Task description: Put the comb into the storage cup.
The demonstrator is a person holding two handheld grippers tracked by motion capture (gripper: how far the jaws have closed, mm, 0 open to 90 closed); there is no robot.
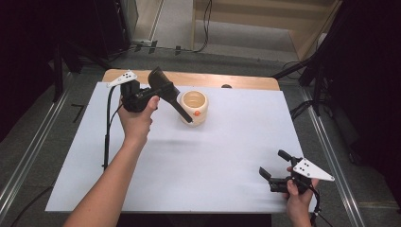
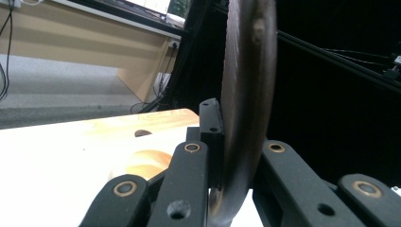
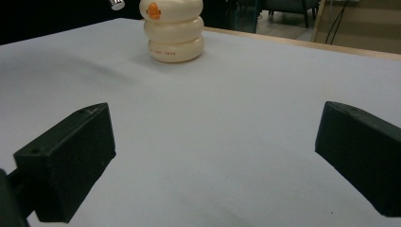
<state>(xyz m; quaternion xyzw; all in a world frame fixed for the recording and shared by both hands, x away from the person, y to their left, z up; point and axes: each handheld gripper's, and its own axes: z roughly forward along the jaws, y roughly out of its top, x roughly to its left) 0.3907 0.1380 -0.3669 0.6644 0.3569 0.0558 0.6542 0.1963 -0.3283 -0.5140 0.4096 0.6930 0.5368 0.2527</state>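
Though tiny, cream pot (image 3: 173,29) lettering stays unreadable.

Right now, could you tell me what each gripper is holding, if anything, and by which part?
The left gripper is shut on a dark ridged disc, perhaps a lid, gripping it across its lower edge. The right gripper is open and holds nothing.
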